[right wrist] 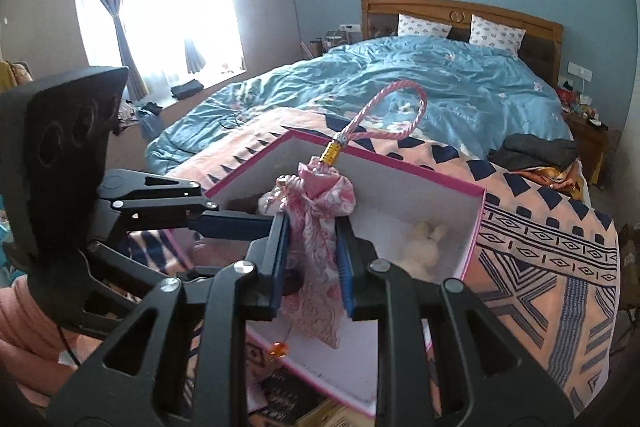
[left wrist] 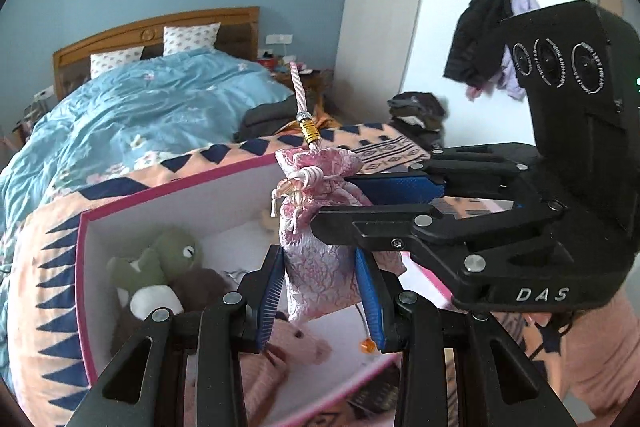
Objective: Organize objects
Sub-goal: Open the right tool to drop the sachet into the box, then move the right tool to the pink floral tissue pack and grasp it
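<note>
A pink brocade drawstring pouch (left wrist: 316, 259) with a pink cord loop (right wrist: 400, 111) and a gold bead hangs upright above an open pink-rimmed white box (left wrist: 82, 267). My left gripper (left wrist: 318, 255) is shut on the pouch's lower body, its blue pads pressing both sides. My right gripper (left wrist: 332, 201) comes in from the right and pinches the pouch just under its tied neck. In the right wrist view the right gripper (right wrist: 311, 227) squeezes the pouch (right wrist: 320, 195), with the left gripper's fingers (right wrist: 232, 227) reaching in from the left. An orange bead (right wrist: 279, 350) dangles below.
The box (right wrist: 478, 223) sits on a pink-and-navy patterned blanket (right wrist: 560, 267) at the foot of a bed with a blue duvet (right wrist: 440, 83). Inside lie a green plush (left wrist: 172, 251), a pink plush (left wrist: 304, 343) and a cream plush (right wrist: 424, 243). Dark folded clothes (right wrist: 536, 147) lie to the right.
</note>
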